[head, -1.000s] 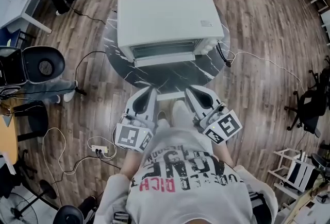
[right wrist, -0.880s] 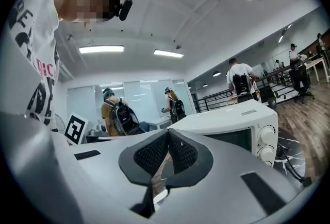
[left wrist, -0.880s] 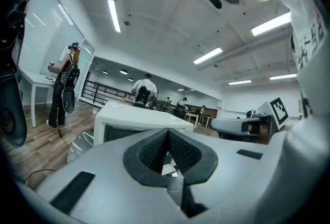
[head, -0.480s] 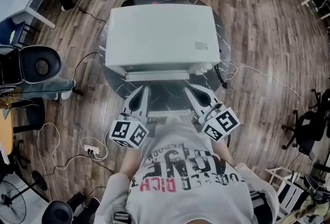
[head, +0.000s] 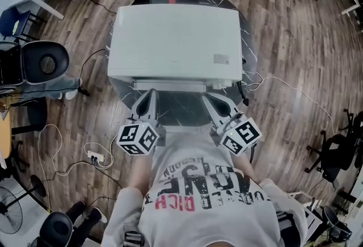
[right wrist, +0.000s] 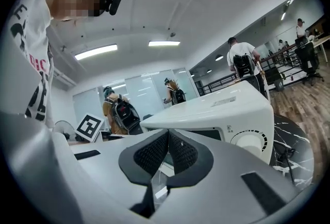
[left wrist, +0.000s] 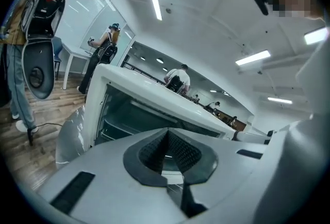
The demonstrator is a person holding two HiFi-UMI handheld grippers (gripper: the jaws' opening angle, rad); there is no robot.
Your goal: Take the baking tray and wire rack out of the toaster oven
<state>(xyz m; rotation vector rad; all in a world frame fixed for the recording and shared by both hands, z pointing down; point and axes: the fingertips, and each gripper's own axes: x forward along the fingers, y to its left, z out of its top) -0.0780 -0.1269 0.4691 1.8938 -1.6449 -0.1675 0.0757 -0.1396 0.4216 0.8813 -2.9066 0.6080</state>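
A wood-plank floor (head: 283, 24) surrounds a round dark marble table (head: 247, 47), and a white toaster oven (head: 176, 36) fills most of its top, front turned to the near edge. Its door (head: 181, 108) lies folded down and open. The baking tray and wire rack (left wrist: 116, 127) sit inside the cavity as stacked shelves, hard to tell apart. The left gripper (head: 148, 98) and right gripper (head: 214, 103) hang just before the door's two corners, each with its jaws pressed together on nothing.
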